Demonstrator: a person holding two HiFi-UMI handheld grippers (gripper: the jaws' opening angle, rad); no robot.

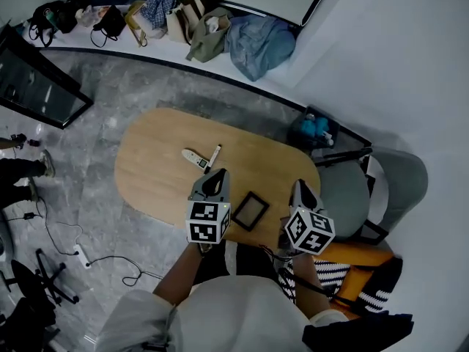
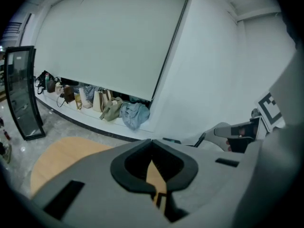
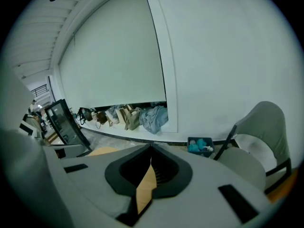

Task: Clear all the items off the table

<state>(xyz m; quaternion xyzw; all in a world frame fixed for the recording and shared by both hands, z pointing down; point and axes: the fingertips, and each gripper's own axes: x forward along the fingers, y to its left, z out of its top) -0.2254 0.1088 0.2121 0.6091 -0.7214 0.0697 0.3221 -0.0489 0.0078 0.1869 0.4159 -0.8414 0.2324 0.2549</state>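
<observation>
In the head view an oval wooden table (image 1: 154, 167) carries a small white and dark tool (image 1: 203, 157) near its middle and a dark rectangular frame (image 1: 250, 211) at its near edge. My left gripper (image 1: 218, 176) hovers just left of the frame, shut with nothing in it. To the right of the frame my right gripper (image 1: 300, 189) stands over the table's near right edge, also shut and empty. In the left gripper view the left gripper (image 2: 152, 141) has its tips meeting above the table (image 2: 57, 158). The right gripper (image 3: 151, 148) shows closed tips too.
A grey chair (image 1: 381, 189) stands right of the table, with a dark bin of blue items (image 1: 315, 129) behind it. Bags and clothes (image 1: 212, 31) line the ledge by the wall. A black glass panel (image 1: 37, 86) and cables (image 1: 66, 233) lie on the floor at left.
</observation>
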